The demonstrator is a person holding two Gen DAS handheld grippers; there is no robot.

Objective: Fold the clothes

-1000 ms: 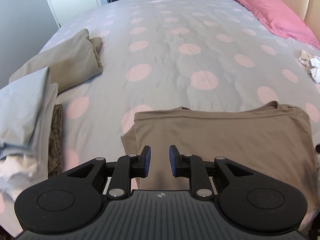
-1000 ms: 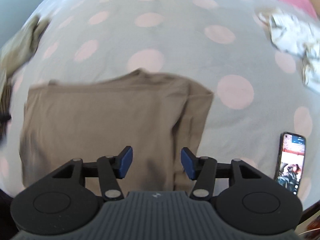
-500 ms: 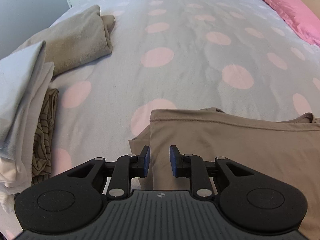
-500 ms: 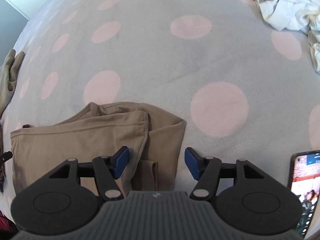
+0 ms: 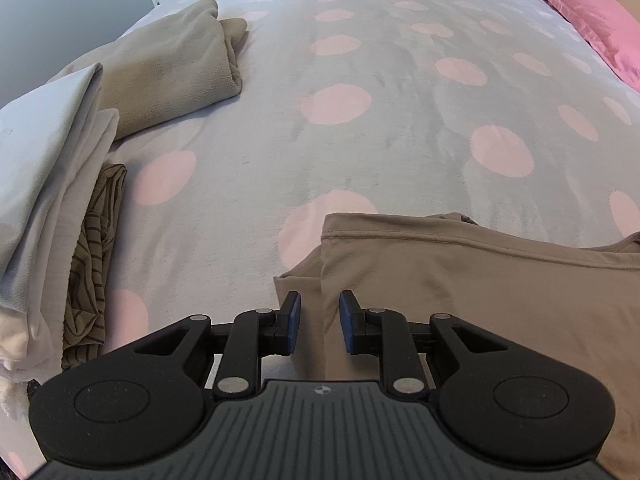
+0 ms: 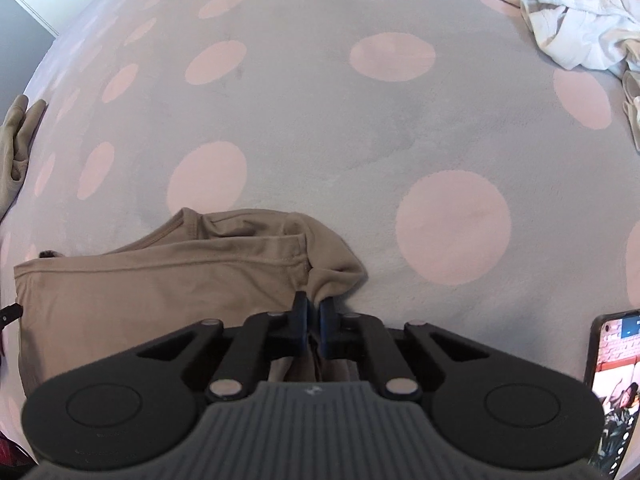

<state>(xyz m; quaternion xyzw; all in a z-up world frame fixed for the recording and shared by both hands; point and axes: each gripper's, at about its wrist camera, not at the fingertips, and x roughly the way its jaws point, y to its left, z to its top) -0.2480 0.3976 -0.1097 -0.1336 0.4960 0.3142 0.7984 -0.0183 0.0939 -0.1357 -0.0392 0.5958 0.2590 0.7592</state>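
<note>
A tan garment (image 5: 460, 288) lies partly folded on the grey bedspread with pink dots (image 5: 360, 140). My left gripper (image 5: 319, 322) is open, low over the garment's left edge, its jaws straddling the side fold. In the right wrist view the same tan garment (image 6: 160, 280) lies at lower left. My right gripper (image 6: 313, 314) is shut on the garment's right edge, with cloth bunched between the blue pads.
A stack of folded clothes (image 5: 52, 208) sits at the left: pale blue, white and striped olive pieces. A folded beige garment (image 5: 172, 64) lies behind it. A pink pillow (image 5: 588, 16) is far right. A crumpled white garment (image 6: 572, 36) lies far right. A phone (image 6: 612, 384) lies near the right gripper.
My right gripper has closed on the tan garment's right edge. My left gripper has moved lower and closer to the garment's left edge, still open.
</note>
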